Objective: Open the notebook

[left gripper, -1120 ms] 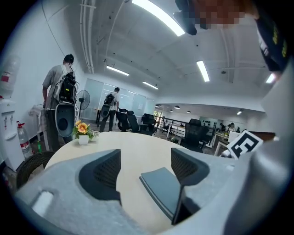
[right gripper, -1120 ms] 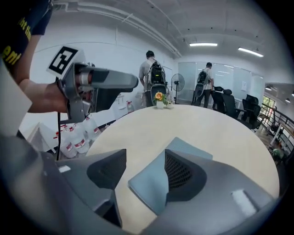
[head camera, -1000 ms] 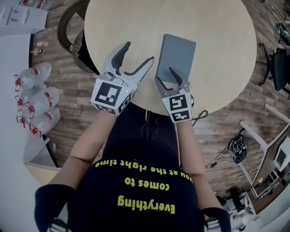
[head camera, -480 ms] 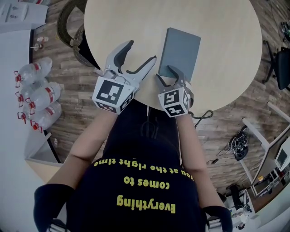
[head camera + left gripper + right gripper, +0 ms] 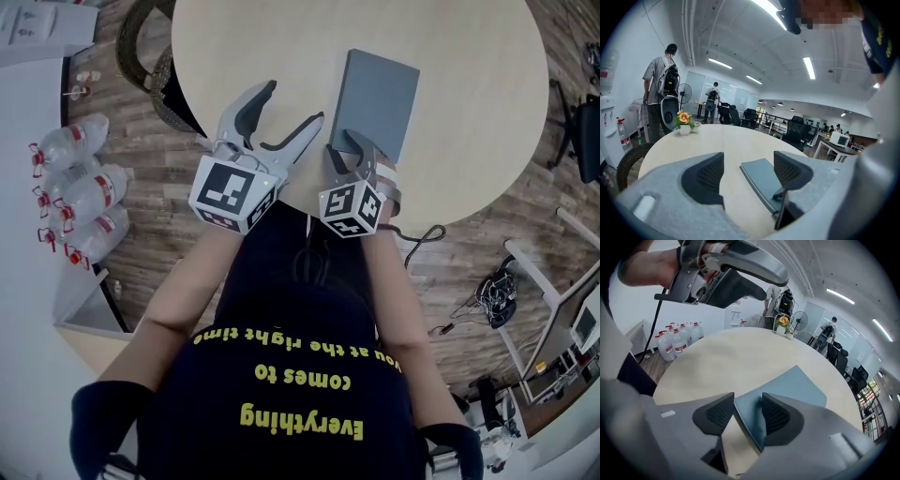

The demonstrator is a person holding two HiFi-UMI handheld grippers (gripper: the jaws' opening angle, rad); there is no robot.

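Two jaws of the right gripper (image 5: 747, 401) have just been closing and straddle the closed notebook's (image 5: 378, 101) near corner on the table (image 5: 244, 47), not yet pinching. Left gripper (image 5: 292, 105) hovers open alongside; lifting the cover seems next.

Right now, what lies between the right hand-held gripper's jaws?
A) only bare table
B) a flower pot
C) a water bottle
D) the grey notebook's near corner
D: the right hand-held gripper straddles a corner of the grey notebook; its jaws have just been closing.

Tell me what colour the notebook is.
Plain grey-blue; the notebook shows best in the head view.
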